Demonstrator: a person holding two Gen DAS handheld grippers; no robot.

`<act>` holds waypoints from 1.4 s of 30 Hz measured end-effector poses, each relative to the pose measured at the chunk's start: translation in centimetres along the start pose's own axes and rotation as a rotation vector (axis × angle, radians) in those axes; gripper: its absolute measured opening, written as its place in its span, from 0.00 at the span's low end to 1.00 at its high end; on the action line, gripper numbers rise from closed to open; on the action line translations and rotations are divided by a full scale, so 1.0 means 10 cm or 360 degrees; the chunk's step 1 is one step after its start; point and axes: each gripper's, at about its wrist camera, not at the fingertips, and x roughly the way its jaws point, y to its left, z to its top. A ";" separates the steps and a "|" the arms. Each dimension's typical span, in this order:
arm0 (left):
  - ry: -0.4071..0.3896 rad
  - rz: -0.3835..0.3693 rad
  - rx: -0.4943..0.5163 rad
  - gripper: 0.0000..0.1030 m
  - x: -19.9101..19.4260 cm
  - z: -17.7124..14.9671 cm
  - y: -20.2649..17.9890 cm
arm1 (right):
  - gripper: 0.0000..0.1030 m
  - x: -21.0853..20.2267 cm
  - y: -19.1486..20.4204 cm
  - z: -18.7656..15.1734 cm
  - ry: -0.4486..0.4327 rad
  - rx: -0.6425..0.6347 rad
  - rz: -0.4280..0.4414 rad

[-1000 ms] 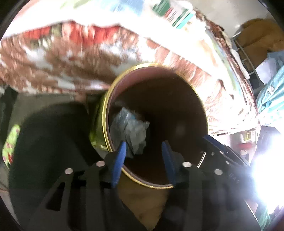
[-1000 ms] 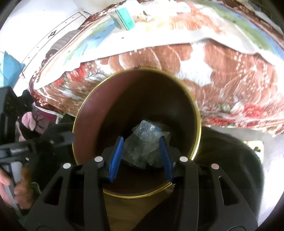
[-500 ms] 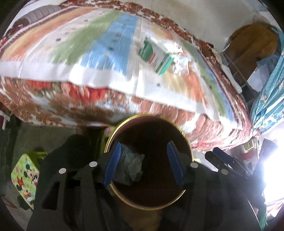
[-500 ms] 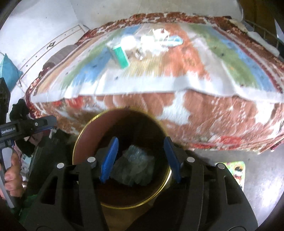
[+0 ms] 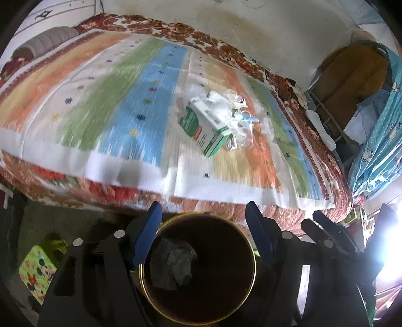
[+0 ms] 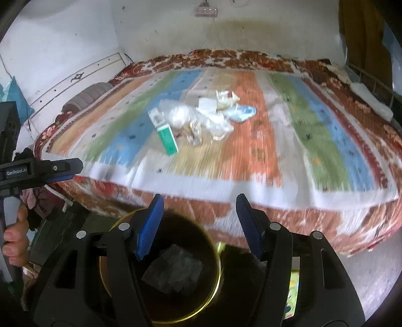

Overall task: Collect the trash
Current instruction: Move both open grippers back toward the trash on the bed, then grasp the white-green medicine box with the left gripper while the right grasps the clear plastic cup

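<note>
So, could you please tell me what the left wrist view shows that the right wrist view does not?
Only the left wrist view shows the cartoon-print green stool on the floor and the blue curtain at the right edge.

Only the right wrist view shows the wall socket above the bed and the person's hand gripping the other tool's handle.

Both show the striped bedspread with the green-and-white box and plastic wrappers on it, plus the gold-rimmed bin below, holding crumpled plastic, seen between open jaws.

Striped bed [image 6: 251, 161], green-white carton [image 6: 164, 133], crumpled wrappers [image 6: 201, 118] on top
</note>
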 end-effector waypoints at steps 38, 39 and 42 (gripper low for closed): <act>0.0096 0.0100 -0.0175 0.75 1.03 0.81 -0.09 | 0.72 1.22 -0.07 1.36 0.0057 -0.0651 -0.0070; 0.0101 0.0100 -0.0187 0.75 1.05 0.82 -0.07 | 0.72 1.29 -0.06 1.38 0.0070 -0.0680 -0.0073; 0.0121 0.0097 -0.0232 0.75 1.14 0.87 0.01 | 0.69 1.47 -0.05 1.41 0.0100 -0.0749 -0.0129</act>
